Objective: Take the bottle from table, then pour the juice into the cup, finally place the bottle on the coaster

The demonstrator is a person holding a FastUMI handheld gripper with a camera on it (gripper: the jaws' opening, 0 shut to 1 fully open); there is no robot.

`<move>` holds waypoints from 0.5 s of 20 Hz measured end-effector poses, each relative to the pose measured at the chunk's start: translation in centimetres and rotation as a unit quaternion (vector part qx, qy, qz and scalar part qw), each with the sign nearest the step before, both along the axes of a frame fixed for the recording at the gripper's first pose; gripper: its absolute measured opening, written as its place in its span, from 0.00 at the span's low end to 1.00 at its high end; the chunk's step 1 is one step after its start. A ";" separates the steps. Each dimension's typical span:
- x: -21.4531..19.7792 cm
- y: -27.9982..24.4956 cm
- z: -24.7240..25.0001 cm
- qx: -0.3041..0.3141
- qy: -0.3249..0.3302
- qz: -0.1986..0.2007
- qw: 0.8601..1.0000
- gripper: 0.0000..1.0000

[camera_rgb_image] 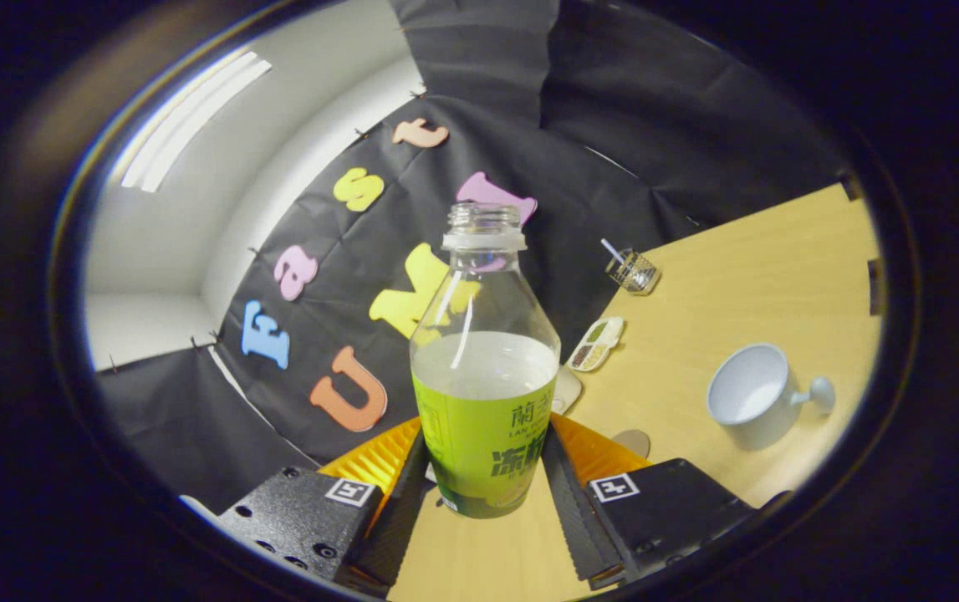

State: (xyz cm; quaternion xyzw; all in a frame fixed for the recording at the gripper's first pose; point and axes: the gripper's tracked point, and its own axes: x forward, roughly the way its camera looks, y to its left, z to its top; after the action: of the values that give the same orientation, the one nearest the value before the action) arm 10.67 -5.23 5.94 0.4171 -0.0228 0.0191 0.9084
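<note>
The pale wooden table (747, 276) slopes across the tilted gripper view, and above it the bottle (483, 368) is clamped between the fingers of the gripper (483, 477), both pressing on the lower labelled part of its body, one on each side; its base appears lifted off the table, though the angle leaves that uncertain. The bottle is clear plastic with a green label, uncapped, and roughly half full of a pale liquid, so I judge it moderately light but bottom-heavy, with thin walls that would give under a hard squeeze and a smooth label that could slip; a hold low on the labelled waist, as now, seems the sound place, since the tapered shoulder offers no purchase. With the mouth open, any sudden tip would spill. The white cup (759, 393) sits on the table off to the right of the fingers, well apart from the bottle, empty as far as can be seen, handle pointing away from the bottle. Beyond the fingers lies a small divided dish (598, 343) holding bits of something, and farther back a small glass holder (634, 270) with a straw. A flat round disc, perhaps the coaster (631, 440), lies just beside the right finger. Nothing stands between bottle and cup
</note>
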 end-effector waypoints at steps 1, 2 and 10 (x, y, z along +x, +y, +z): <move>0.0 0.0 -0.3 -0.040 0.015 -0.010 0.999 0.78; -0.1 -0.2 -0.7 -0.076 0.028 -0.022 0.996 0.79; 2.3 -0.5 -1.3 -0.270 0.104 -0.084 0.953 0.79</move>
State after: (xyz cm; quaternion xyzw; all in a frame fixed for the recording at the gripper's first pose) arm 12.92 -5.74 4.65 0.1520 0.0432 -0.0950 0.9828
